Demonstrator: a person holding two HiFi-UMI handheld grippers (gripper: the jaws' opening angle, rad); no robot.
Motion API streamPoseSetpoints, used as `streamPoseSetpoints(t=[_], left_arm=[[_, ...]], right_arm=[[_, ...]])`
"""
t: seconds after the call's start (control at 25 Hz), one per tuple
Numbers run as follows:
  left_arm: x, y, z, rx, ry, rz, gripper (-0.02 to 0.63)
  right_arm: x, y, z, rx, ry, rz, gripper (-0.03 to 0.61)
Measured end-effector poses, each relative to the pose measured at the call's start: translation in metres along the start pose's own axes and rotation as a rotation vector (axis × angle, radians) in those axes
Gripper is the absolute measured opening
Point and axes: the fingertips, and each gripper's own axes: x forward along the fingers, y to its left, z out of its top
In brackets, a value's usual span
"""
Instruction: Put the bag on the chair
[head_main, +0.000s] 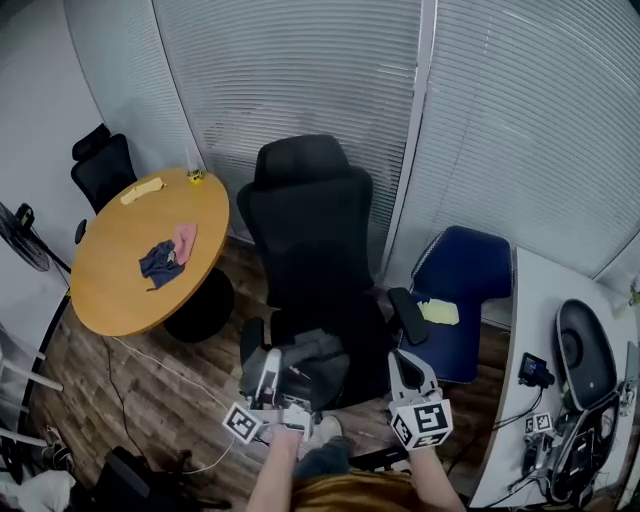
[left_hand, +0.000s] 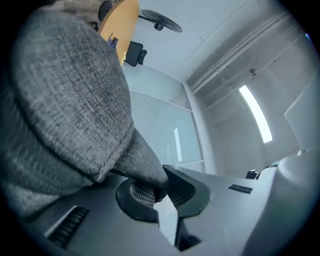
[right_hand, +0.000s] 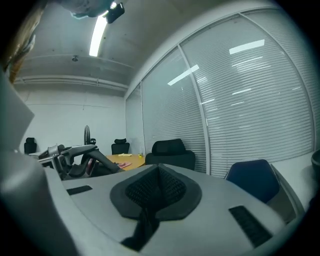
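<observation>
A grey fabric bag (head_main: 318, 358) rests on the seat of the black office chair (head_main: 310, 225) right in front of me. My left gripper (head_main: 271, 372) reaches it from the near left side. In the left gripper view the bag (left_hand: 70, 100) fills the left half, and a fold of its cloth is pinched between the pads of the left gripper (left_hand: 157, 189). My right gripper (head_main: 405, 368) hovers by the chair's right armrest. Seen in its own view, the right gripper (right_hand: 156, 187) has its jaws together with nothing between them, and the chair (right_hand: 170, 151) stands behind.
A round wooden table (head_main: 115, 270) with small cloths stands to the left, a second black chair (head_main: 105, 168) behind it. A blue chair (head_main: 462, 285) sits to the right beside a white desk (head_main: 525, 420) with equipment. Cables lie on the wood floor; a fan (head_main: 20, 232) stands at the far left.
</observation>
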Motion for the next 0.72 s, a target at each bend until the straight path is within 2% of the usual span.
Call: streamPoseSetpoints(t=[0.12, 0.2, 0.48, 0.72], left_arm=[[0.02, 0.019, 0.023, -0.053, -0.075, -0.001, 0.038], [0.036, 0.032, 0.026, -0.081, -0.085, -0.001, 0.037], [0.078, 0.075, -0.003, -0.119, -0.016, 0.046, 0.035], [0.122, 0.098, -0.013, -0.082, 0.057, 0.051, 0.035]], right_arm=[[0.03, -0.008, 0.002, 0.01, 0.007, -0.003, 0.011], [0.049, -0.017, 0.005, 0.009, 0.007, -0.011, 0.011], [0.089, -0.05, 0.004, 0.024, 0.023, -0.016, 0.011], [0.132, -0.081, -0.006, 0.049, 0.043, 0.014, 0.011]])
